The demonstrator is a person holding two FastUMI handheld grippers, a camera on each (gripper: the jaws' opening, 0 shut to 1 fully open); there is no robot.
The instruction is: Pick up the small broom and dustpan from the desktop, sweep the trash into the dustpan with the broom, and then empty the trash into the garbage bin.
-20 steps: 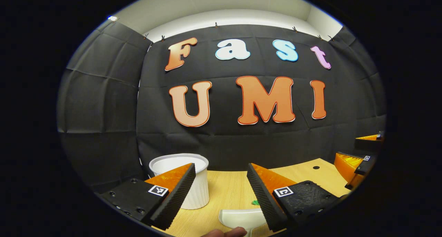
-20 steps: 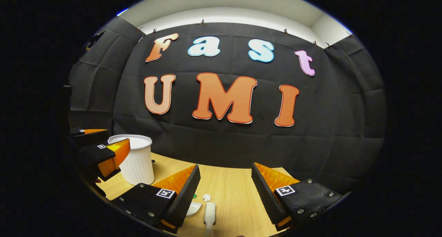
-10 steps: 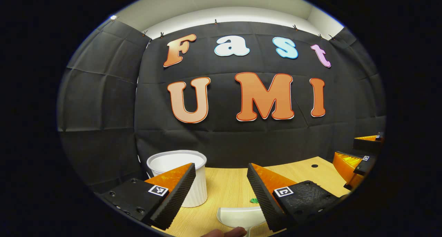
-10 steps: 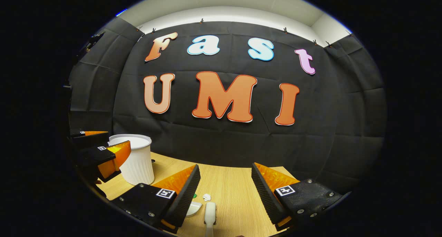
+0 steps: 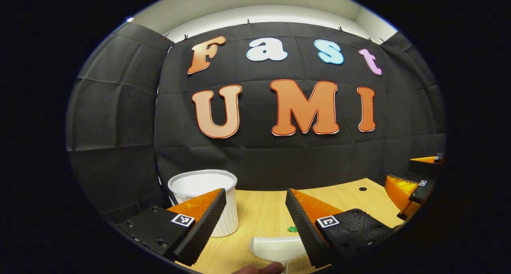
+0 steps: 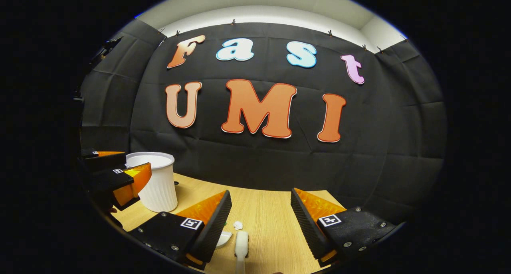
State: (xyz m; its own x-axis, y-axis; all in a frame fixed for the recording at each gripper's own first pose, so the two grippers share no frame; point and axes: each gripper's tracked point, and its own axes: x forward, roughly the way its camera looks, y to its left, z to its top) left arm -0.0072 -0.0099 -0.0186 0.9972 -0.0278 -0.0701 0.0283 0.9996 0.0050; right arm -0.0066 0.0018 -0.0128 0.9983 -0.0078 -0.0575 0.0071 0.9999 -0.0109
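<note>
Left gripper view has tipped down a little over the last second: the garbage bin (image 5: 207, 202) and the dustpan (image 5: 277, 248) both sit higher in the picture than they did, and more of the desktop (image 5: 259, 210) shows between my fingers. I read that as my left gripper (image 5: 255, 222) lowering toward the dustpan, which lies on the wood just ahead of and below its tips, with a small green scrap (image 5: 292, 229) beside its far right corner. The fingers stand wide apart and grip nothing. At the bottom edge a fingertip of the hand (image 5: 259, 269) holding the rig peeks in. The bin stands upright at the left, close to the booth wall and partly behind my left finger. In the right gripper view the change is the same but smaller: the broom (image 6: 241, 246) has crept up the picture slightly, lying on the desktop between and just below the spread fingers of my right gripper (image 6: 259, 222), handle running toward the camera. A crumpled white scrap (image 6: 238, 225) rests just beyond the broom's far end, and an edge of the dustpan pokes out from behind my near finger. The right fingers are also wide and empty. So I judge the task is at its very start: neither tool is lifted, the trash is unswept, and both grippers are lining up over their targets. Next I need to come lower still before closing on each handle.
</note>
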